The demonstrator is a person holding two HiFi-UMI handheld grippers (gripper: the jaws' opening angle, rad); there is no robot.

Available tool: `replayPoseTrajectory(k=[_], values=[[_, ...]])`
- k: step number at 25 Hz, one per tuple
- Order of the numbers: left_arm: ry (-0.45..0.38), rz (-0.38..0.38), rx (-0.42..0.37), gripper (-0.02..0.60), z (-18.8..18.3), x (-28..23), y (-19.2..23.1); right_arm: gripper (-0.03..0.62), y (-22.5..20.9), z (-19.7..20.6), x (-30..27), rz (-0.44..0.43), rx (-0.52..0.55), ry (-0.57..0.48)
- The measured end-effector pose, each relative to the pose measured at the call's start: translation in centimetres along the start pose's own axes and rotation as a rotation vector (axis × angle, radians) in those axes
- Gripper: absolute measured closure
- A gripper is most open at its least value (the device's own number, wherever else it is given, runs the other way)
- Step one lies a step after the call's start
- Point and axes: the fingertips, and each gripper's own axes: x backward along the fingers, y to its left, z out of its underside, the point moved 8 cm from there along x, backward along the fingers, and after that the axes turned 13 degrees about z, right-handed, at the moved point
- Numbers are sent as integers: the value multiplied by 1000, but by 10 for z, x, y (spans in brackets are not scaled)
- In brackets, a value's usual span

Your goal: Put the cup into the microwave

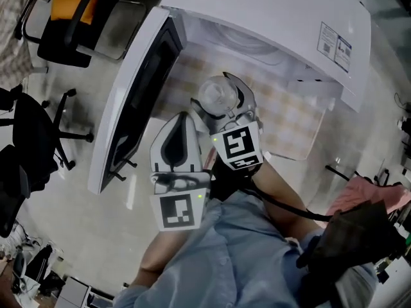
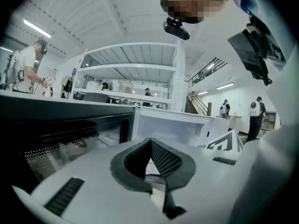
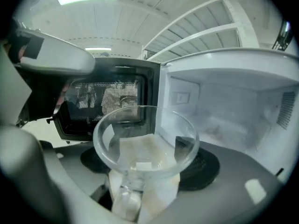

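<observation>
glass cup (image 3: pixel 145 141) upright, mouth up, before open microwave (image 3: pixel 224 97)

No print can be read: the stickers (image 1: pixel 334 45) on the microwave's (image 1: pixel 270 8) top are too small to make out.

Checkered table (image 1: pixel 290 119), white microwave (image 1: pixel 270 11) standing on it

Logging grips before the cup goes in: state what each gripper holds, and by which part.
The right gripper holds the clear glass cup by its lower body, below the flared rim. The left gripper holds nothing.
</observation>
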Motion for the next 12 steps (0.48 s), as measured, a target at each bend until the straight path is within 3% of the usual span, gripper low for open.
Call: replayPoseTrajectory(k=[12], values=[[-36,39,-53,575,-31,4,-76,215,-56,-9,79,89,-44,-1]])
